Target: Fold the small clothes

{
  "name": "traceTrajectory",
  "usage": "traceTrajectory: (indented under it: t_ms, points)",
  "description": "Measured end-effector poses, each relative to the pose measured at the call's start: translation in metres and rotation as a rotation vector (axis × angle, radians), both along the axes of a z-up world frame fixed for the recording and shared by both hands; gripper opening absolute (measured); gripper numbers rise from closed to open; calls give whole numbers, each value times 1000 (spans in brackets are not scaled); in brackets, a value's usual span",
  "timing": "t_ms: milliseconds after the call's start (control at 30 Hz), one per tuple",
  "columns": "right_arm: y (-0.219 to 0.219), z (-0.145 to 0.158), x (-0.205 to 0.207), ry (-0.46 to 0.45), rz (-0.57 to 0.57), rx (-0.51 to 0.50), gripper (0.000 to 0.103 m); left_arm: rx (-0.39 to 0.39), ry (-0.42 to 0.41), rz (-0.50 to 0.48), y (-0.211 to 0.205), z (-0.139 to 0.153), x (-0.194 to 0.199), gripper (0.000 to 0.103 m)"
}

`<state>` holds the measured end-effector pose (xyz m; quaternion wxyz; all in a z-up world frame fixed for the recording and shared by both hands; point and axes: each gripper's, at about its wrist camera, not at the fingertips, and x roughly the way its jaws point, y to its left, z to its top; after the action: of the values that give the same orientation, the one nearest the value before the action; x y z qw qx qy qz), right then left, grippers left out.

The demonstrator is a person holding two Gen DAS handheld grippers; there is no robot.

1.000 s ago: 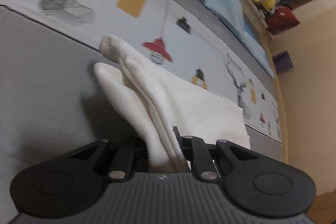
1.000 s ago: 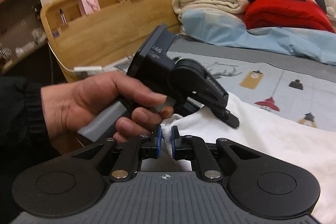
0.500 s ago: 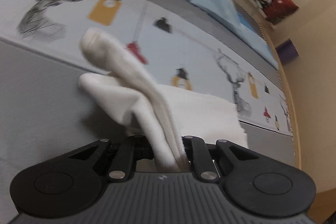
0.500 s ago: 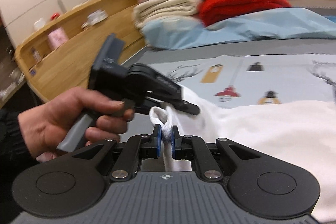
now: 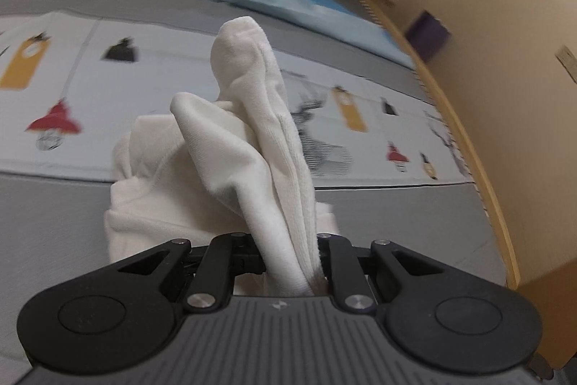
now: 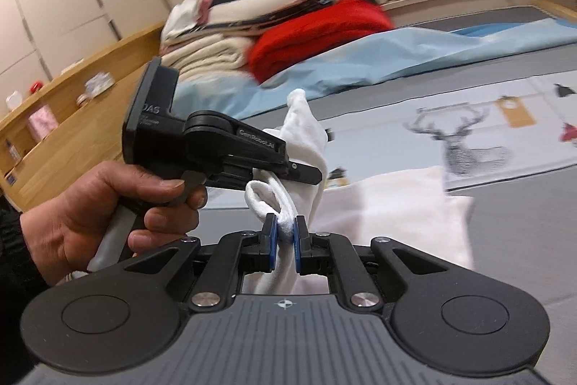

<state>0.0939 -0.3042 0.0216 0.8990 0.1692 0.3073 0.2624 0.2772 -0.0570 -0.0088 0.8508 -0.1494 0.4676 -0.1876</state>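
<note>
A small white garment [image 5: 223, 168] lies bunched on the grey bed, one end lifted into a tall fold. My left gripper [image 5: 288, 262] is shut on that raised fold, which sticks up past its fingers. In the right wrist view my right gripper [image 6: 285, 237] is shut on a looped hem of the same white garment [image 6: 393, 208], pinched between its blue pads [image 6: 271, 240]. The left gripper [image 6: 303, 170], held by a person's hand [image 6: 119, 204], sits just above and left of the right one, clamping the cloth close by. The rest of the garment trails right over the bedspread.
The bedspread [image 6: 505, 204] is grey with a printed panel of deer and lamps. A light blue sheet [image 6: 414, 56], a red blanket [image 6: 317, 35] and stacked folded linens [image 6: 216, 42] lie at the bed's far side. A wooden bed frame [image 5: 465, 139] curves along the right edge.
Both grippers have swept sideways across the bed with the white garment held. The cloth, flat before, has gathered into a bunch, and its lifted end stands taller.
</note>
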Motion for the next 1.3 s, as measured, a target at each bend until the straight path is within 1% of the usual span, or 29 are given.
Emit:
traceTrajectory:
  t_ms: [100, 133, 200, 233, 267, 333, 367, 400, 467, 500, 533, 567, 633, 700, 767, 800, 833, 867, 900, 933, 967, 1000, 1033, 1133, 1233, 1300]
  points:
    - [-22, -2, -5, -1, -36, 1, 9, -5, -27, -43, -25, 0, 0, 15]
    - [-26, -3, -7, -2, -46, -3, 9, -12, -25, -67, -33, -2, 0, 16]
    - [-35, -4, -8, 3, -72, -11, 9, -20, -18, -107, -45, -4, -1, 22]
    - [-40, -5, -8, 10, -90, -24, 9, -14, -15, -120, -50, -6, -2, 30]
    - [-44, -7, -7, 21, -107, -40, 9, -5, -10, -140, -55, -7, -2, 41]
    - [-50, -17, -4, 70, -144, -100, 9, 4, -15, -181, -57, -9, -5, 51]
    - [-51, -25, -1, 117, -168, -146, 9, 18, -27, -181, -55, -8, -6, 51]
    - [-52, -35, 2, 174, -184, -189, 10, 20, -33, -168, -50, -7, -6, 51]
    - [-57, -60, 12, 334, -237, -272, 10, -10, -32, -136, -33, -4, -5, 51]
    - [-63, -71, 15, 403, -284, -282, 13, -27, -26, -118, -22, -3, -4, 51]
    - [-68, -76, 17, 439, -315, -262, 13, -32, -18, -105, -15, -3, -3, 51]
    - [-74, -77, 19, 457, -343, -231, 13, -30, -10, -99, -10, -3, -3, 51]
    - [-80, -69, 21, 426, -374, -210, 13, -5, 13, -111, -2, -6, -4, 50]
    - [-82, -56, 25, 375, -387, -202, 13, 43, 37, -159, 3, -12, -9, 48]
    - [-87, -44, 32, 346, -382, -168, 13, 86, 44, -234, 5, -18, -16, 42]
    - [-88, -38, 37, 334, -374, -150, 16, 97, 50, -277, 4, -22, -20, 41]
    - [-87, -33, 43, 322, -361, -139, 19, 105, 64, -325, 3, -29, -24, 40]
    - [-88, -30, 48, 313, -348, -138, 20, 129, 107, -383, 0, -43, -29, 38]
    - [-87, -25, 55, 307, -334, -144, 23, 173, 156, -422, -1, -56, -34, 34]
    - [-85, -23, 63, 305, -316, -150, 26, 276, 227, -474, -7, -80, -41, 25]
    - [-83, -23, 71, 309, -295, -155, 27, 359, 278, -517, -11, -96, -48, 15]
    - [-81, -22, 77, 315, -272, -154, 30, 418, 313, -557, -13, -108, -55, 14]
    - [-79, -23, 84, 321, -251, -148, 32, 428, 293, -575, -13, -108, -60, 14]
    - [-71, -34, 98, 332, -225, -164, 34, 326, 297, -504, 0, -92, -51, 14]
    - [-67, -57, 106, 335, -229, -170, 34, 280, 247, -436, 19, -72, -43, 16]
    - [-68, -75, 113, 372, -247, -150, 34, 233, 233, -366, 34, -65, -36, 19]
